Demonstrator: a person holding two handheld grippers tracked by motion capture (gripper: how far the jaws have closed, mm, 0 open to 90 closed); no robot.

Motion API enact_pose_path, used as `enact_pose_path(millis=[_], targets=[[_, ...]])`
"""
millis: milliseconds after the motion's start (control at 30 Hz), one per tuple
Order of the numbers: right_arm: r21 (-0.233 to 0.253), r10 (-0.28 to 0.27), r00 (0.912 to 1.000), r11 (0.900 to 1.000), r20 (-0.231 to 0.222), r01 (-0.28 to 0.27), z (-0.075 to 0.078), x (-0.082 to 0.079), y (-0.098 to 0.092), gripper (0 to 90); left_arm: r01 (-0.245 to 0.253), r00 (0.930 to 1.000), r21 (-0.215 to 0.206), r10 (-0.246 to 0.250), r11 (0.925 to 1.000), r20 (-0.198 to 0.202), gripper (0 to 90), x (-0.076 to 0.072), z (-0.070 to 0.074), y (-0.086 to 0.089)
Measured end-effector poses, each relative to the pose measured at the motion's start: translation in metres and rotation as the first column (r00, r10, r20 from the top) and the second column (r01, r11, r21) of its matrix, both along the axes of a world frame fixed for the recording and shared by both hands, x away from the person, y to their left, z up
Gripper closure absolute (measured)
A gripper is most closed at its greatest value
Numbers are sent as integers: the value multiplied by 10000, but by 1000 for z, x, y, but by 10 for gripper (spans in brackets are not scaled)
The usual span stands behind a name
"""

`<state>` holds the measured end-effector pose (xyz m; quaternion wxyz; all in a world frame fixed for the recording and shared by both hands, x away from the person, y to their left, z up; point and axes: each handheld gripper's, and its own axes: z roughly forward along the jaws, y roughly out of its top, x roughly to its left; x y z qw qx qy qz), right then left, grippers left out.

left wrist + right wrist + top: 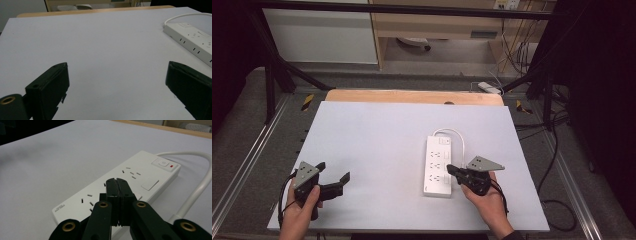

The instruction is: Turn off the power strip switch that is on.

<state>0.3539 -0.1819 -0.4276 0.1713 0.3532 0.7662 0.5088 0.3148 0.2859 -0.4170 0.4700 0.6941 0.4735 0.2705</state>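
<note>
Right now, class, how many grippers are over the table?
2: the left gripper, open, at the near left corner; the right gripper, shut, at the power strip.

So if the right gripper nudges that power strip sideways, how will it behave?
The power strip looks rigid and lies flat, so it should slide rather than tip. Its stiff-looking white cable loops from the far end and may make it pivot.

Strip (437, 165): white, flat on my table, right of centre.
Switch (165, 164): at far end.
Cord (455, 133): white, loops from far end.
</note>
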Motion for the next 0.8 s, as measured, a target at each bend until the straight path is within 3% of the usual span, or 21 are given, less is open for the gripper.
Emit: enact_pose_path(millis=[167,400,800], targets=[[126,-109,9999,9999,111,107,4,0,-3,867,-28,10000,-25,28,10000,-18,54,0,0,0],[332,-338,9993,9989,167,332,7,1,-8,754,-3,10000,-11,3,10000,-57,54,0,-1,0],[741,-778,9970,9942,-51,780,15,2,-14,435,-64,10000,-30,64,10000,-56,54,0,-1,1]])
